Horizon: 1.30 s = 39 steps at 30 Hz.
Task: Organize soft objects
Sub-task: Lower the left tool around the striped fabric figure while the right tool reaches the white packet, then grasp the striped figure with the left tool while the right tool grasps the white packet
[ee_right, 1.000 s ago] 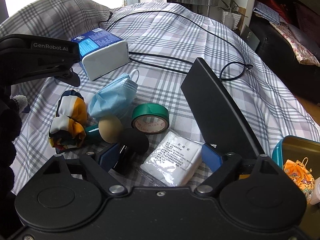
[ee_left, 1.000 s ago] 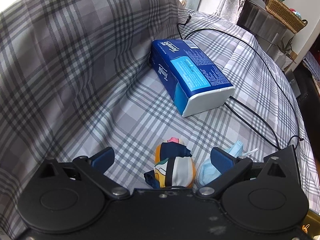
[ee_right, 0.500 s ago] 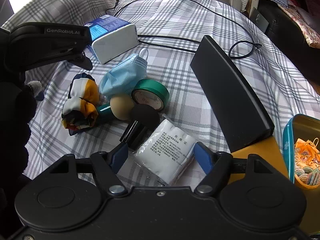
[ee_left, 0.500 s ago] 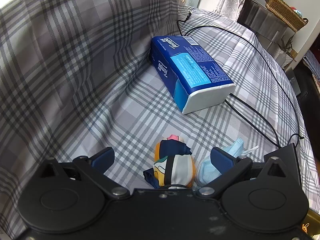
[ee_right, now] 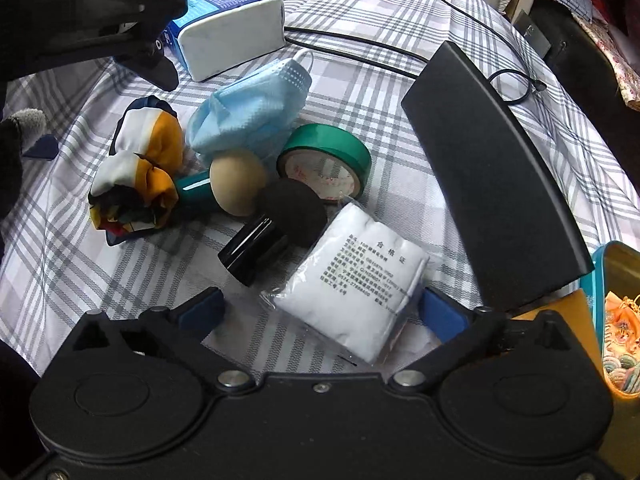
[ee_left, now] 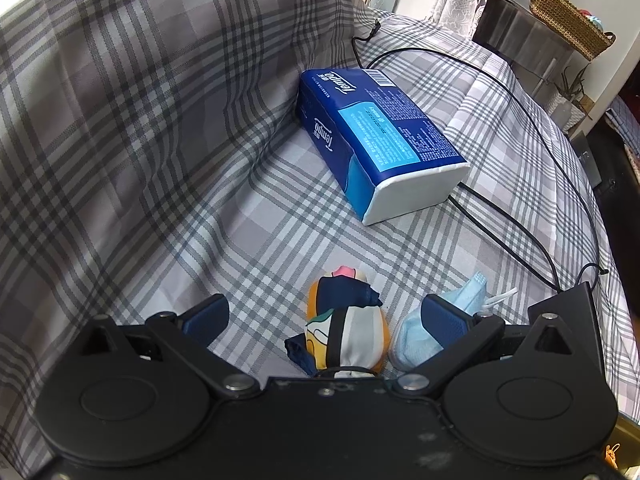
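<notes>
The green tape roll (ee_right: 325,163) serves as the landmark among the things lying on the grey plaid sheet (ee_right: 400,16). Touching its near edge is the white cotton pad packet (ee_right: 352,280), sealed in clear plastic with a printed label facing up. The right hand-held gripper (ee_right: 320,312) stands over this packet with its jaws spread wide, having just been opening; the packet lies between the blue pads (ee_right: 442,314), and they do not press on it. Just left of the tape roll sit a black sponge puff (ee_right: 296,212) on a glossy black handle and a beige sponge puff (ee_right: 238,186) on a teal handle. Behind and left of the tape roll lies a crumpled light blue face mask (ee_right: 248,120), and further left a bunched, multi-coloured cloth (ee_right: 140,176). Well behind the tape roll lies a blue tissue pack (ee_right: 228,36), with a black cable (ee_right: 360,48) running past it. Right of the tape roll a black curved panel (ee_right: 492,168) leans, and beyond that is a teal tin (ee_right: 618,320) holding orange patterned fabric.

The left hand-held gripper (ee_left: 324,316) is open too, its jaws empty and apart, hovering above the multi-coloured cloth, with the face mask under its right pad. A dark-gloved hand (ee_right: 16,152) shows at the left edge of the right wrist view.
</notes>
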Each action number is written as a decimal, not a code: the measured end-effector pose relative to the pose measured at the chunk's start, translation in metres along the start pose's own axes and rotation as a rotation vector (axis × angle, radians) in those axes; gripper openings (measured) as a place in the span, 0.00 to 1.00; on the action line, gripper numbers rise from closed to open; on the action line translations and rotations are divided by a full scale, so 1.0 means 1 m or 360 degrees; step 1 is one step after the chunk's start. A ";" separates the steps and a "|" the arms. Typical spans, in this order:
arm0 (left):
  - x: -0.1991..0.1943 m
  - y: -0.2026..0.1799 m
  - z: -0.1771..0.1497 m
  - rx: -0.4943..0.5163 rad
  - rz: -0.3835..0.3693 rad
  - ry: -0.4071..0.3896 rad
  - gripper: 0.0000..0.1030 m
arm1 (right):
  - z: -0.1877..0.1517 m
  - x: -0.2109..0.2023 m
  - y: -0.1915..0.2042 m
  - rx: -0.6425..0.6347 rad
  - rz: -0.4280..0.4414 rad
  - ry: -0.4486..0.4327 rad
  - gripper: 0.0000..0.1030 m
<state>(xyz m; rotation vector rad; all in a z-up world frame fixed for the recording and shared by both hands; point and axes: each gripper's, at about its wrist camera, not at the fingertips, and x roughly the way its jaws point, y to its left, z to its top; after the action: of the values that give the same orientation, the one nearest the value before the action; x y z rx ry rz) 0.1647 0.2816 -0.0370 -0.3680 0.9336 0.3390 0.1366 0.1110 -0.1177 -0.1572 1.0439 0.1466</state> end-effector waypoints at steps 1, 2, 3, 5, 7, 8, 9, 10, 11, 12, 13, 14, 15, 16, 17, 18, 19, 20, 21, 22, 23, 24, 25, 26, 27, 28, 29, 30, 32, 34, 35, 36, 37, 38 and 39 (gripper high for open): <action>0.000 0.000 0.000 0.0001 0.0000 0.0002 1.00 | 0.003 0.001 0.001 -0.0010 -0.0004 0.0023 0.98; 0.001 0.000 0.000 0.0000 0.0000 0.0004 1.00 | 0.005 0.001 0.001 -0.0011 -0.0001 0.0044 0.98; 0.001 0.000 0.000 -0.0001 0.0001 0.0007 1.00 | 0.007 0.003 0.000 -0.0010 0.0007 0.0069 0.98; 0.002 0.000 0.000 -0.0004 -0.0002 0.0013 1.00 | 0.013 0.006 -0.002 -0.0026 0.0038 0.0114 0.98; 0.002 0.000 0.000 -0.0007 -0.0004 0.0015 1.00 | 0.016 0.008 -0.004 -0.0062 0.0064 0.0129 0.98; 0.003 0.000 0.000 -0.0008 -0.0004 0.0016 1.00 | 0.016 0.009 -0.005 -0.0077 0.0075 0.0124 0.98; 0.003 0.000 0.000 -0.0008 -0.0005 0.0018 1.00 | 0.016 0.008 -0.005 -0.0089 0.0082 0.0116 0.98; 0.003 0.000 0.000 -0.0007 -0.0005 0.0020 1.00 | 0.019 0.010 -0.005 -0.0112 0.0089 0.0104 0.97; 0.003 0.000 0.000 -0.0007 -0.0007 0.0022 1.00 | 0.019 0.010 -0.004 -0.0124 0.0097 0.0097 0.94; 0.003 0.000 0.000 -0.0007 -0.0006 0.0022 1.00 | 0.019 0.009 -0.004 -0.0127 0.0100 0.0091 0.92; 0.003 0.000 0.000 -0.0007 -0.0004 0.0021 1.00 | 0.019 0.006 -0.003 -0.0124 0.0097 0.0078 0.84; 0.003 0.000 0.000 -0.0008 -0.0003 0.0022 1.00 | 0.019 0.003 -0.003 -0.0129 0.0102 0.0068 0.75; 0.004 0.000 0.000 -0.0009 -0.0003 0.0023 1.00 | 0.019 0.000 -0.003 -0.0138 0.0110 0.0065 0.70; 0.004 0.000 0.000 -0.0008 -0.0001 0.0026 1.00 | 0.020 -0.003 -0.003 -0.0140 0.0114 0.0061 0.62; 0.005 0.000 0.000 -0.0008 0.0001 0.0028 1.00 | 0.021 -0.004 -0.005 -0.0134 0.0119 0.0060 0.60; 0.005 0.000 0.000 -0.0007 0.0003 0.0032 1.00 | 0.021 -0.005 -0.006 -0.0128 0.0128 0.0067 0.59; 0.006 0.000 0.000 -0.0011 0.0000 0.0039 1.00 | 0.021 -0.005 -0.007 -0.0124 0.0129 0.0074 0.57; 0.006 0.000 0.001 -0.0015 0.0002 0.0045 1.00 | 0.020 -0.006 -0.008 -0.0118 0.0122 0.0075 0.56; 0.007 0.001 0.001 -0.0018 0.0006 0.0049 1.00 | 0.019 -0.008 -0.009 -0.0104 0.0120 0.0078 0.55; 0.008 0.001 0.001 -0.0021 0.0010 0.0053 1.00 | 0.018 -0.011 -0.011 -0.0089 0.0136 0.0083 0.54; 0.008 0.001 0.001 -0.0026 0.0011 0.0058 0.99 | 0.015 -0.016 -0.010 -0.0073 0.0156 0.0080 0.53; 0.008 0.001 0.001 -0.0030 0.0009 0.0064 0.99 | 0.013 -0.019 -0.011 -0.0058 0.0166 0.0072 0.53; 0.008 0.002 0.002 -0.0036 0.0002 0.0065 0.99 | 0.010 -0.024 -0.011 -0.0050 0.0169 0.0057 0.53; 0.007 0.002 0.002 -0.0040 -0.0001 0.0064 0.99 | 0.007 -0.029 -0.010 -0.0049 0.0168 0.0041 0.53; 0.007 0.003 0.002 -0.0046 -0.0002 0.0062 0.99 | 0.004 -0.033 -0.010 -0.0046 0.0165 0.0025 0.53; 0.007 0.004 0.002 -0.0053 -0.0004 0.0060 0.99 | 0.001 -0.038 -0.010 -0.0040 0.0161 0.0008 0.53; 0.007 0.004 0.002 -0.0057 -0.0004 0.0065 0.99 | -0.002 -0.044 -0.011 -0.0023 0.0160 -0.0012 0.53; 0.008 0.004 0.003 -0.0059 -0.0004 0.0080 0.99 | -0.005 -0.048 -0.012 -0.0004 0.0161 -0.0028 0.53; 0.012 0.003 0.003 -0.0056 -0.0014 0.0114 0.99 | -0.010 -0.059 -0.015 0.0043 0.0164 -0.0070 0.53; 0.014 0.004 0.004 -0.0071 -0.0008 0.0144 0.99 | -0.015 -0.069 -0.018 0.0087 0.0166 -0.0112 0.53; 0.014 0.005 0.004 -0.0084 -0.0008 0.0144 0.99 | -0.018 -0.075 -0.021 0.0122 0.0175 -0.0139 0.53; 0.014 0.006 0.005 -0.0099 -0.0001 0.0141 0.99 | -0.020 -0.079 -0.023 0.0148 0.0185 -0.0155 0.53; 0.013 0.008 0.005 -0.0118 0.0017 0.0138 0.99 | -0.024 -0.084 -0.027 0.0186 0.0207 -0.0174 0.53; 0.013 0.009 0.005 -0.0128 0.0029 0.0137 0.99 | -0.027 -0.088 -0.029 0.0217 0.0226 -0.0187 0.53; 0.015 0.009 0.006 -0.0130 0.0034 0.0155 0.99 | -0.030 -0.092 -0.032 0.0244 0.0243 -0.0201 0.53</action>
<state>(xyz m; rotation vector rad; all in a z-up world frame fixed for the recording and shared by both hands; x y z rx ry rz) 0.1733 0.2940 -0.0476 -0.4530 1.0218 0.3823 0.0722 0.0697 -0.0510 0.0704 0.9366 0.2112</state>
